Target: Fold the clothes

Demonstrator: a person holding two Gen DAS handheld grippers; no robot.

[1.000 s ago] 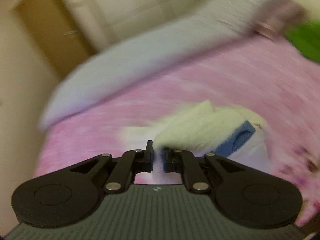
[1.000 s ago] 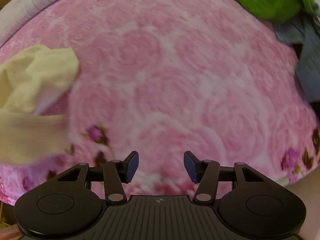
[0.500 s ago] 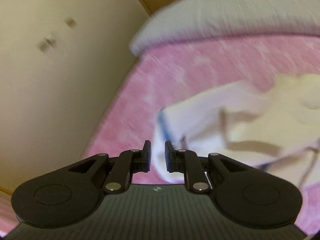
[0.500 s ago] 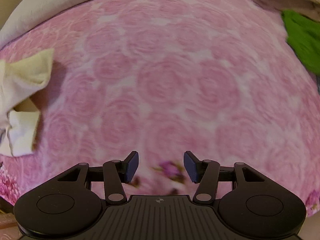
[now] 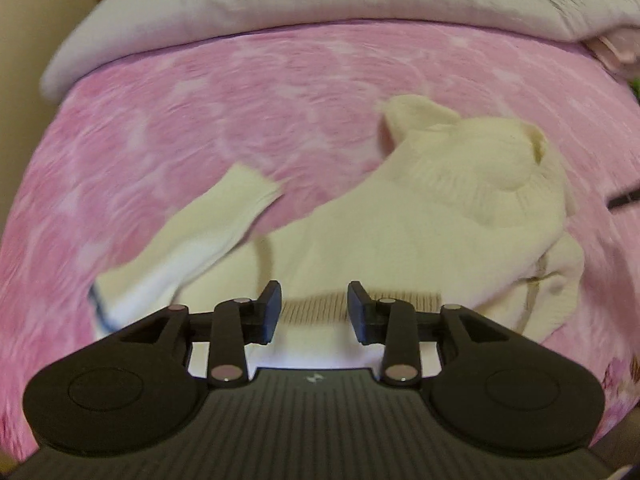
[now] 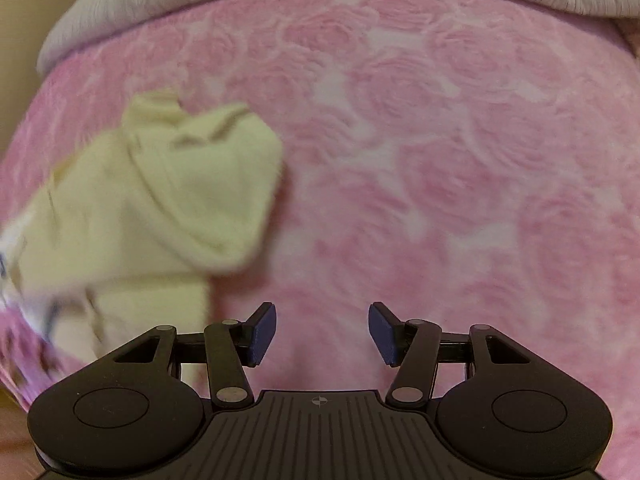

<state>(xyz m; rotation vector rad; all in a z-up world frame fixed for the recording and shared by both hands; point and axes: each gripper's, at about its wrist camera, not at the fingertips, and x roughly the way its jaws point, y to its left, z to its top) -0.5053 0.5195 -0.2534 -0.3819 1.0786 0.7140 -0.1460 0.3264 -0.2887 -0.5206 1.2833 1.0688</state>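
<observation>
Both grippers now stand spread and empty: the left gripper [image 5: 314, 306], clenched on cloth a second ago, has released the cream garment [image 5: 400, 232], which sprawls rumpled across the frame's lower centre on the pink bedspread [image 5: 200, 120], while the right gripper [image 6: 322, 334] hovers beside it, so folding seemingly remains.

My left gripper [image 5: 314, 312] body hides near hem of cream garment [image 5: 420, 216]. Its sleeve [image 5: 192, 240] smeared by blur, dark stripe there unreadable. Right view cuts garment [image 6: 160, 200] at left edge, outline fuzzy. Dark thing [image 5: 622, 200] at right edge of left view: can't tell what.
</observation>
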